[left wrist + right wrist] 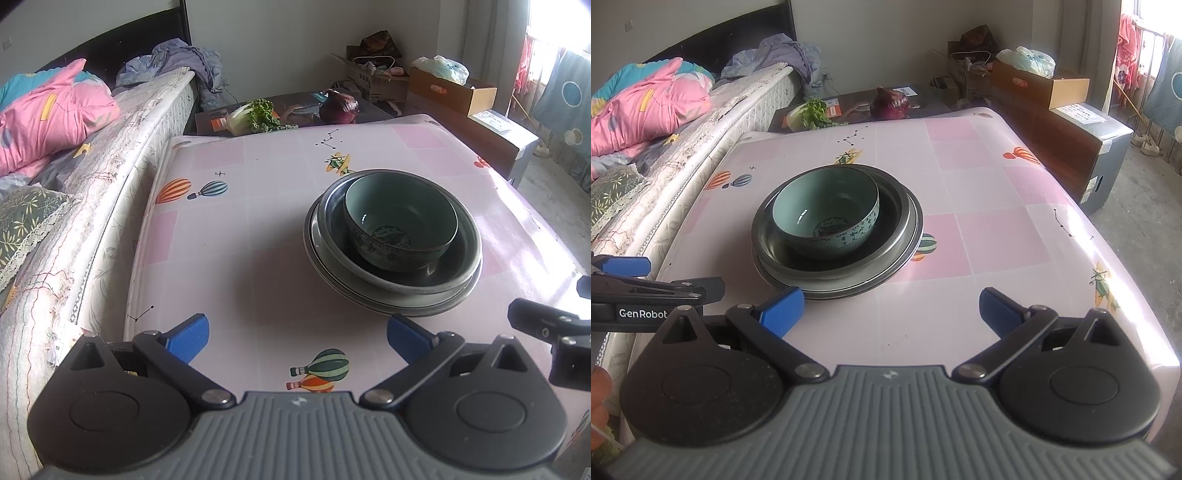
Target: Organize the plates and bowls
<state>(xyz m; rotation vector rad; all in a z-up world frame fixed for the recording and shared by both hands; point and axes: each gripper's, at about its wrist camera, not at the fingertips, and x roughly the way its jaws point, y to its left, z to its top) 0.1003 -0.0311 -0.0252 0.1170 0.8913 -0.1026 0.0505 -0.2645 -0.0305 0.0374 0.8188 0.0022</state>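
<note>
A teal patterned bowl (400, 221) (827, 214) sits inside a metal bowl (461, 258) (894, 218), which rests on a flat plate (325, 266) (849, 290) on the pink table (240, 229) (979, 192). My left gripper (295, 339) is open and empty, just short of the stack, which lies ahead to the right. My right gripper (891, 312) is open and empty, with the stack ahead to the left. The left gripper's side (646, 291) shows at the left of the right wrist view. The right gripper's edge (554, 332) shows in the left wrist view.
A bed with a pink quilt (55, 118) (646, 107) runs along the table's left side. A cabbage (255, 118) (809, 110) and a purple onion (340, 107) (890, 103) lie on a dark box beyond the far edge. Cardboard boxes (450, 92) (1045, 85) stand at the right.
</note>
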